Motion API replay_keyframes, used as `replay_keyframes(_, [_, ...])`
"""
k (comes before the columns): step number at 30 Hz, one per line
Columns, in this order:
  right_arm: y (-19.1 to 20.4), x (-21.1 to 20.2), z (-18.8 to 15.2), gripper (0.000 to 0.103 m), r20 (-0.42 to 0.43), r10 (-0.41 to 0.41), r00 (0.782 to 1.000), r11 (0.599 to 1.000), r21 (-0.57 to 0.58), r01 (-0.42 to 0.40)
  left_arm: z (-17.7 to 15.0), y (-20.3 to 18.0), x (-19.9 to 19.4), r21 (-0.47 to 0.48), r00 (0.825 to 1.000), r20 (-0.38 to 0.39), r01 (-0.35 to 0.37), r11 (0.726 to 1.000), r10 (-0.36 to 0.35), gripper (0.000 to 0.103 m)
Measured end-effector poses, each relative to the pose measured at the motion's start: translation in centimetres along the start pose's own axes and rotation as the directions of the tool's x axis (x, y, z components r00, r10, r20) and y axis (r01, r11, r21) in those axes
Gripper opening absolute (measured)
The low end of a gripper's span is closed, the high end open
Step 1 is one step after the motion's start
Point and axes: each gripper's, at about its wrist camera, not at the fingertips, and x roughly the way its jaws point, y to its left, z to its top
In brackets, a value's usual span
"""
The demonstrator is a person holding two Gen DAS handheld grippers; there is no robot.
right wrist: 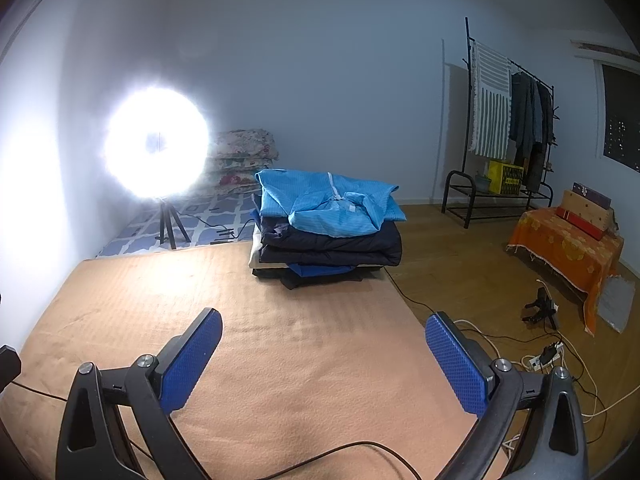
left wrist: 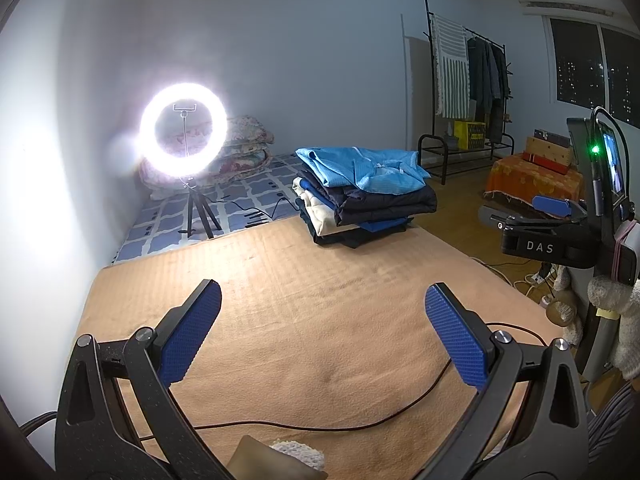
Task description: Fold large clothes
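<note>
Blue-padded left tongs [left wrist: 322, 300] and right tongs [right wrist: 323, 330] hover spread wide, empty, above the peach blanket [left wrist: 320, 280].

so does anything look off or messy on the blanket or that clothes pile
Mostly tidy. The pile of folded clothes is a bit uneven: a blue garment low in the stack pokes out in front, and the light blue top piece overhangs to the right. A black cable trails loose across the tan blanket.

At your 10 o'clock stands a lit ring light [left wrist: 183, 133] on a tripod; at 2 o'clock, a garment rack [right wrist: 508, 128]; an orange-covered bench [right wrist: 568, 240] sits right of it.
</note>
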Motion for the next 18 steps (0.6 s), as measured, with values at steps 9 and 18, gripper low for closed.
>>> replay_keyframes(9, [0.14, -0.11, -0.09, 0.103, -0.003, -0.001, 1.000, 1.000, 0.002, 0.001, 0.00, -0.04, -0.02, 0.001, 1.000, 0.000, -0.002, 1.000, 0.002, 0.103])
replay_keyframes(18, [0.21, -0.09, -0.22, 0.103, -0.002, -0.003, 1.000, 1.000, 0.001, 0.003, 0.00, -0.01, 0.00, -0.001, 1.000, -0.002, -0.001, 1.000, 0.001, 0.103])
